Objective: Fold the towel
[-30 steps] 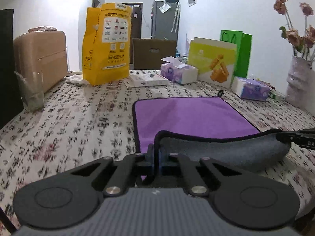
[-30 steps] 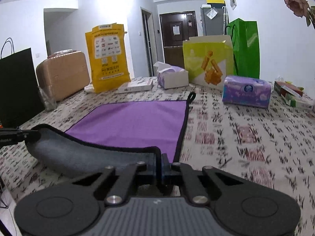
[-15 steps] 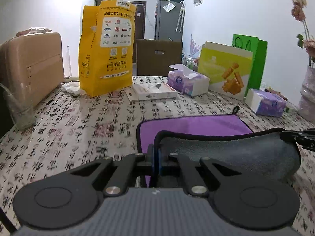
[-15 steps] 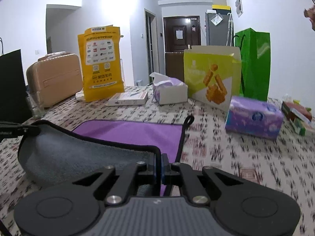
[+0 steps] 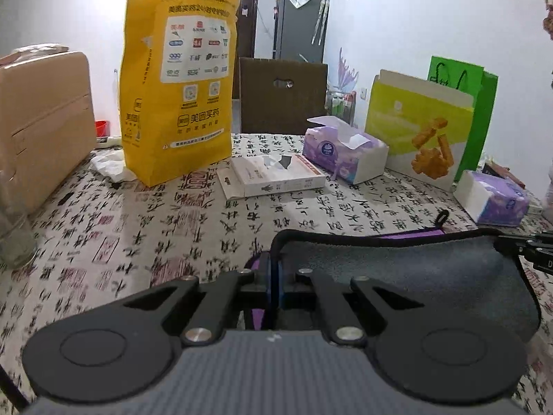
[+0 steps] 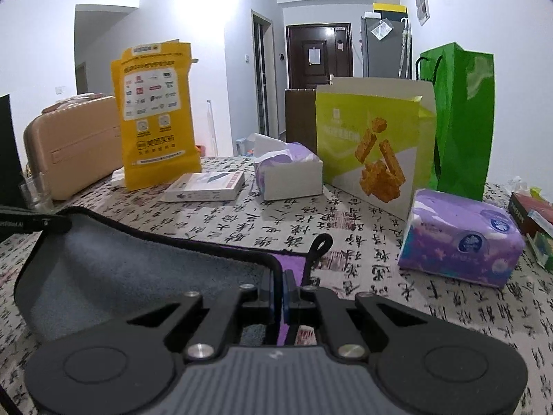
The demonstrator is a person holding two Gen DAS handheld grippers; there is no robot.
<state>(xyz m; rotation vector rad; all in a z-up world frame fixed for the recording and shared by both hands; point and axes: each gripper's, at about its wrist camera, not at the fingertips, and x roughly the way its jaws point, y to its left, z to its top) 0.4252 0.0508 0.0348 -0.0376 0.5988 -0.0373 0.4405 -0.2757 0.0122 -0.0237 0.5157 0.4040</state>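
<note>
The towel (image 5: 397,276) is purple on one side and grey on the other, with black edging. It lies on the patterned tablecloth (image 5: 138,235), its near edge lifted and carried over the far part, grey side up. My left gripper (image 5: 274,283) is shut on its near left corner. My right gripper (image 6: 278,287) is shut on its near right corner; the towel (image 6: 138,276) sags between them. Only a thin strip of purple shows beyond the fold. The towel's hanging loop (image 6: 319,242) lies at the far right corner.
Beyond the towel stand a yellow paper bag (image 5: 179,97), a flat white box (image 5: 273,176), an open tissue box (image 5: 345,152), a yellow-green gift bag (image 5: 418,131), a green bag (image 6: 459,117) and a purple tissue pack (image 6: 459,238). A tan suitcase (image 5: 41,124) and a glass (image 5: 13,235) are left.
Both grippers have carried the towel's near edge forward over the far part. The visible purple area has shrunk from most of the towel to a thin strip.
</note>
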